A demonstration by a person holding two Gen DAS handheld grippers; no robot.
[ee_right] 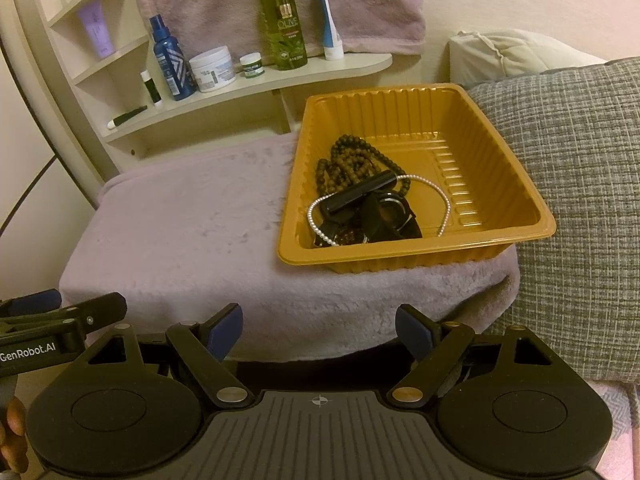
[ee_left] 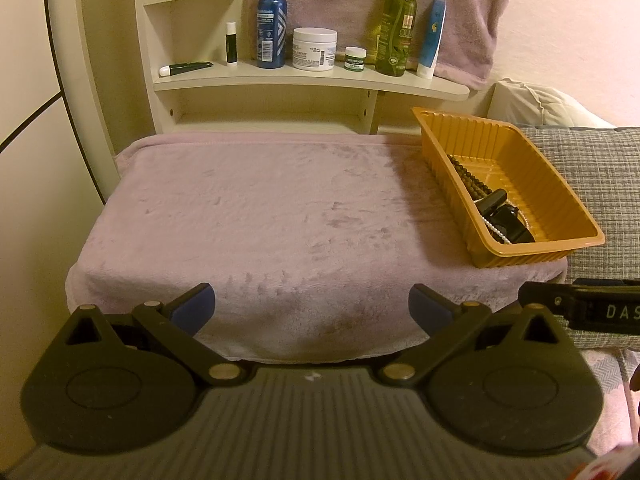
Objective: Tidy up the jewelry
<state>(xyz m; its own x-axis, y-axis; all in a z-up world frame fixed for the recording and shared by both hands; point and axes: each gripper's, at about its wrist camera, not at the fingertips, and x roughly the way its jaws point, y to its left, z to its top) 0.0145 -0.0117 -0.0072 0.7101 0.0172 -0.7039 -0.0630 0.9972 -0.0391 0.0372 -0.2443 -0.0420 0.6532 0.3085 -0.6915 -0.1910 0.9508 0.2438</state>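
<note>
Both tongs hang wide open and empty above the near edge of a worktop draped in a lilac fleece blanket [ee_left: 260, 220]: the left tongs [ee_left: 312, 304] face its bare middle, the right tongs [ee_right: 319, 334] sit just beside them, angled toward an orange ribbed plastic tray [ee_right: 500, 184] at the blanket's right end. Inside the tray lies the jewelry in a tangle (mostly at its near left corner): a dark wooden bead necklace [ee_right: 352, 156], a white pearl strand [ee_right: 316, 210] and a black watch [ee_right: 384, 216] with its strap. Behind, a cream shelf [ee_left: 320, 80] carries bottles and jars, and a grey checked cushion [ee_right: 580, 200] presses against the tray's right side.
</note>
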